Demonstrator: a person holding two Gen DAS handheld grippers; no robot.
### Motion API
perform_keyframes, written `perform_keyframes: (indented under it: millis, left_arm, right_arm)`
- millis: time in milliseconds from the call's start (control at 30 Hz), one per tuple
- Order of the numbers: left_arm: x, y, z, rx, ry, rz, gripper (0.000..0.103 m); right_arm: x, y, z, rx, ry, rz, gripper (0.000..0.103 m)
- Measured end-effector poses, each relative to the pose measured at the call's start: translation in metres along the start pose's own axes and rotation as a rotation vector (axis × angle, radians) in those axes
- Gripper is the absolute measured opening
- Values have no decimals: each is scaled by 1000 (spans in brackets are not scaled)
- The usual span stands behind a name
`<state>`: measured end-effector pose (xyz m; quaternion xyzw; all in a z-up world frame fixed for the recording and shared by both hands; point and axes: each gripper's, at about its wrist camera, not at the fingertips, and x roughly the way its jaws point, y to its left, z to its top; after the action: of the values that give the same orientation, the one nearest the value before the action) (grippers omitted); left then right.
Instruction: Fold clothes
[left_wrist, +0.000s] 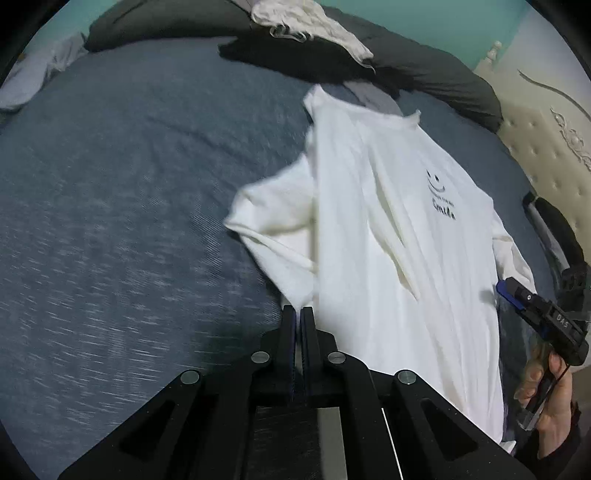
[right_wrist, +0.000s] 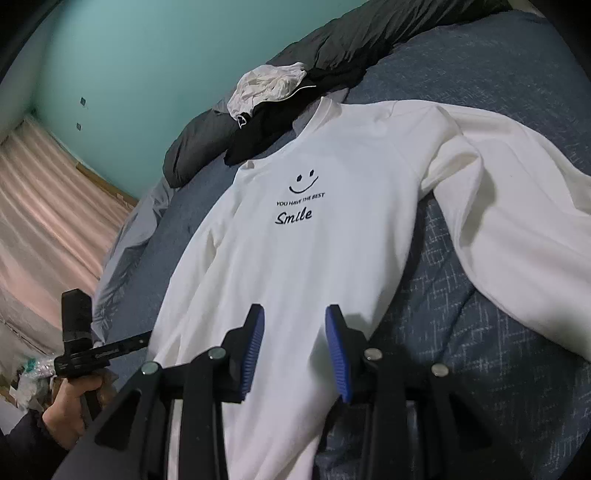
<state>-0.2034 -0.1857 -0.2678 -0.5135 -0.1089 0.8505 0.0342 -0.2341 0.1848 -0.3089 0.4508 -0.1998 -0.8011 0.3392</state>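
A white sweatshirt (right_wrist: 295, 258) lies face up on the bed (left_wrist: 110, 184), sleeves spread. The left gripper (left_wrist: 297, 314) has its jaws shut at the hem edge, apparently pinching it; the right gripper (right_wrist: 295, 325) hovers over the body, jaws partly open and empty. The fold is just starting: the right probably needs its own hem grip next.

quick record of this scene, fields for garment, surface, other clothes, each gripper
garment: white sweatshirt with a smiley face and "Smile" print, spread face up
surface: blue bedspread
other clothes: crumpled white garment on a black garment, beyond the collar
left gripper: shut at the sweatshirt's lower edge; whether it pinches cloth cannot be told
right gripper: open over the lower front
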Motion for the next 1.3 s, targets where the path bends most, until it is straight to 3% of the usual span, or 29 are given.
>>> perform_keyframes:
  millis: [300, 567, 800, 1000, 1033, 1100, 1167, 1300]
  left_arm:
    - [-55, 42, 37, -18, -75, 121, 2]
    - [-110, 64, 79, -19, -199, 292, 2]
    - [-58, 23, 62, 115, -60, 205, 3]
    - [-6, -2, 40, 134, 37, 124, 3]
    - [-1, -3, 38, 127, 50, 121, 5]
    - [4, 1, 36, 89, 60, 109, 23]
    - [-4, 2, 30, 52, 45, 96, 32]
    - [-25, 16, 19, -8, 6, 76, 35]
  right_arm:
    - [0, 1, 5, 4, -18, 30, 34]
    - [-3, -4, 7, 29, -27, 41, 34]
    - [-1, -1, 8, 25, -25, 44, 34]
    - [-3, -3, 9, 29, -30, 48, 34]
    - [-4, -4, 9, 34, -31, 49, 34]
    - [-3, -5, 8, 44, -30, 50, 34]
    - [-1, -6, 7, 51, -25, 51, 34]
    - [0, -6, 8, 51, -22, 52, 34]
